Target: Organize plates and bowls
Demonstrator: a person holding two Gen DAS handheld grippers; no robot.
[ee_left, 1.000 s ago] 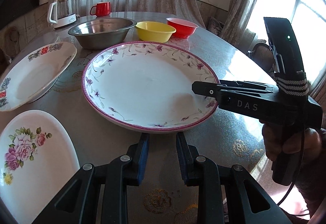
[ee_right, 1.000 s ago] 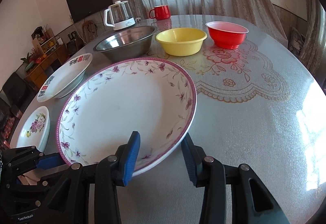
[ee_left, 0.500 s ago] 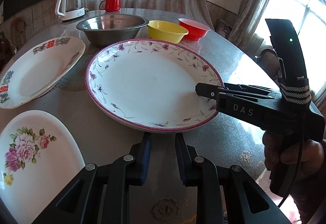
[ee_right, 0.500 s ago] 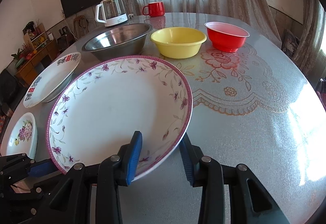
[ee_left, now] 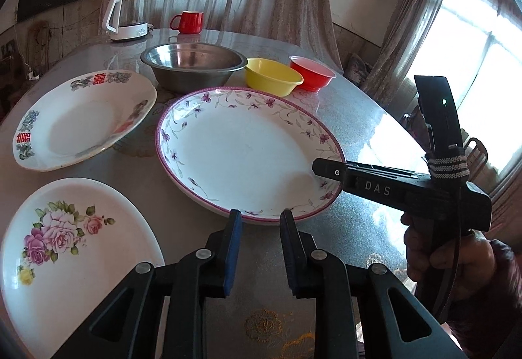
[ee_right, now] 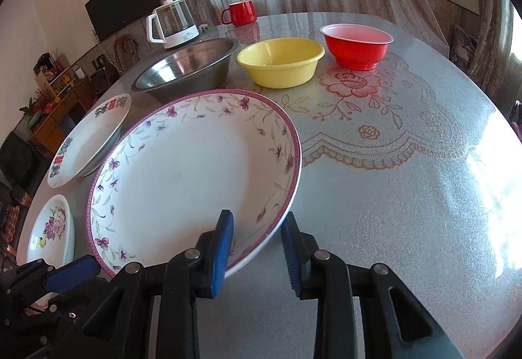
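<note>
A large white plate with a purple-flower rim [ee_left: 241,157] [ee_right: 182,176] lies mid-table. My right gripper [ee_right: 257,225] straddles its near right rim, one finger over the plate's inside and one outside. Its jaws are closing, with a gap still showing at the rim. From the left wrist view the right gripper [ee_left: 326,168] reaches in from the right, a hand on its handle. My left gripper [ee_left: 261,222] hovers just short of the plate's near edge, jaws narrowly apart and empty. A rose plate [ee_left: 81,245] and a red-character plate [ee_left: 81,124] lie to the left.
Behind the big plate stand a steel bowl [ee_right: 186,68], a yellow bowl [ee_right: 280,62] and a red bowl [ee_right: 357,46]. A kettle [ee_left: 129,15] and a red mug [ee_left: 189,21] are at the far edge. The table's right side [ee_right: 407,196] shows only its patterned cloth.
The right jaws have narrowed around the plate's rim. The left gripper has risen and drawn nearer the plate's near edge; its jaws look unchanged.
</note>
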